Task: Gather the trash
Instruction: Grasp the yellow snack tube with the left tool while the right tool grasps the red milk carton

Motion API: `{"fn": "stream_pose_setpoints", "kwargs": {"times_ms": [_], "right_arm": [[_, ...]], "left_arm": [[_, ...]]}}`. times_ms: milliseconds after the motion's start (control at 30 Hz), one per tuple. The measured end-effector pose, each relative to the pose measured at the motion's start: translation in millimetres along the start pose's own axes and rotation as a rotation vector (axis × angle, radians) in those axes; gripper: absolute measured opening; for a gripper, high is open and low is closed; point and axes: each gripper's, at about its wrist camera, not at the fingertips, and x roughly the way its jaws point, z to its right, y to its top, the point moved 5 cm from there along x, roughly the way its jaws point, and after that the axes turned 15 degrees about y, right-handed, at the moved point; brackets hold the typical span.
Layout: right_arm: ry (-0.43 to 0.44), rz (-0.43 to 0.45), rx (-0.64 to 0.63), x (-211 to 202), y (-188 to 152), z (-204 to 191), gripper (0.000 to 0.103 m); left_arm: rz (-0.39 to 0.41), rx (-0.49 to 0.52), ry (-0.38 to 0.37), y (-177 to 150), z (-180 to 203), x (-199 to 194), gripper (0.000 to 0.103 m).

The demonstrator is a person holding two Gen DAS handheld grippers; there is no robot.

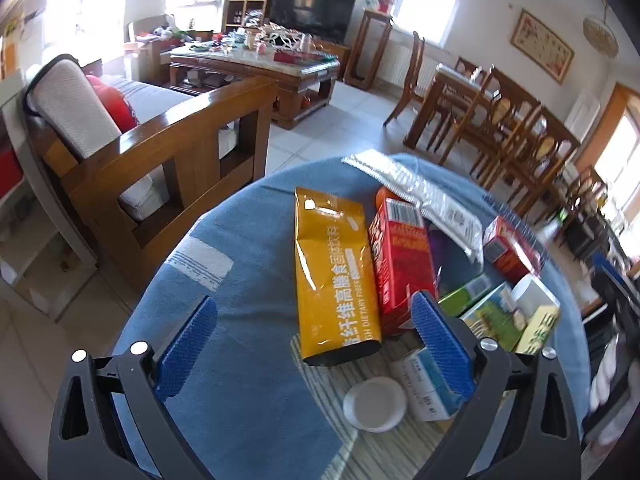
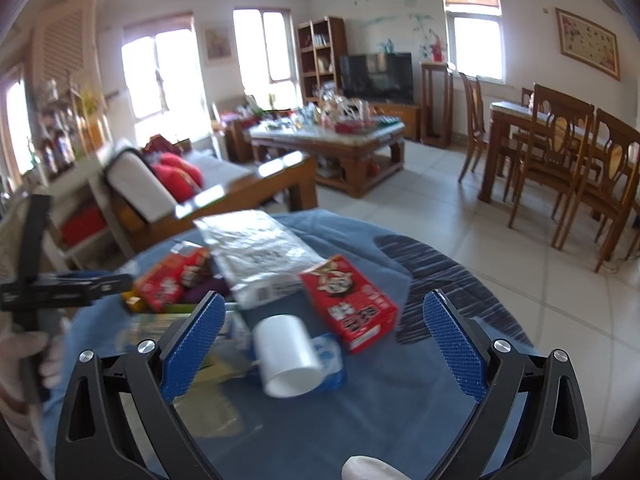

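Trash lies on a round table with a blue cloth (image 1: 248, 280). In the left wrist view my left gripper (image 1: 316, 320) is open and empty above a yellow snack bag (image 1: 334, 276). Beside the bag lie a red carton (image 1: 400, 256), a clear plastic bag (image 1: 416, 192), green boxes (image 1: 492, 312), a white lid (image 1: 375, 403) and a blue-white box (image 1: 428, 384). In the right wrist view my right gripper (image 2: 324, 316) is open and empty above a white cup (image 2: 286, 354) on its side, with a red carton (image 2: 352, 304) and the plastic bag (image 2: 256, 252) beyond.
A wooden sofa (image 1: 168, 148) stands just left of the table. A coffee table (image 2: 332, 140) and TV are farther back, dining chairs (image 2: 560, 160) to the right. The other gripper's black body (image 2: 36, 284) and the hand holding it show at the left of the right wrist view.
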Motion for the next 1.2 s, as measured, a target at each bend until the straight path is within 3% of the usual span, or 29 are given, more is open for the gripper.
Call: {"fn": "stream_pose_setpoints", "kwargs": {"times_ms": [200,333,400,500,600,700,733,867,1033,1200], "right_arm": [[-0.037,-0.142,-0.005,50,-2,32,0.089],[-0.024,-0.184,-0.004,71,-5,41,0.088],[-0.012,-0.195,0.003,78,-6,44,0.081],[0.006,-0.195,0.011,85,-5,47,0.079],[0.016,-0.197,0.012,90,-5,48,0.071],[0.017,-0.203,0.013,95,-6,50,0.069],[0.026,-0.200,0.018,96,-6,51,0.069],[0.032,-0.197,0.008,97,-6,53,0.064],[0.037,-0.189,0.014,94,-8,50,0.055],[0.059,-0.160,0.043,84,-11,54,0.050]], "left_arm": [[-0.022,0.072,0.022,-6,-1,7,0.087],[-0.048,0.103,0.013,-10,-2,19,0.077],[-0.033,0.123,0.024,-11,0,20,0.075],[-0.029,0.135,0.023,-9,2,22,0.068],[-0.043,0.131,-0.005,-9,4,29,0.050],[-0.032,0.125,-0.019,-9,5,31,0.045],[-0.030,0.115,-0.043,-7,5,30,0.037],[-0.039,0.072,-0.124,-6,7,32,0.027],[-0.031,0.054,-0.152,-4,11,31,0.019],[-0.006,0.037,-0.155,-4,8,26,0.017]]}}
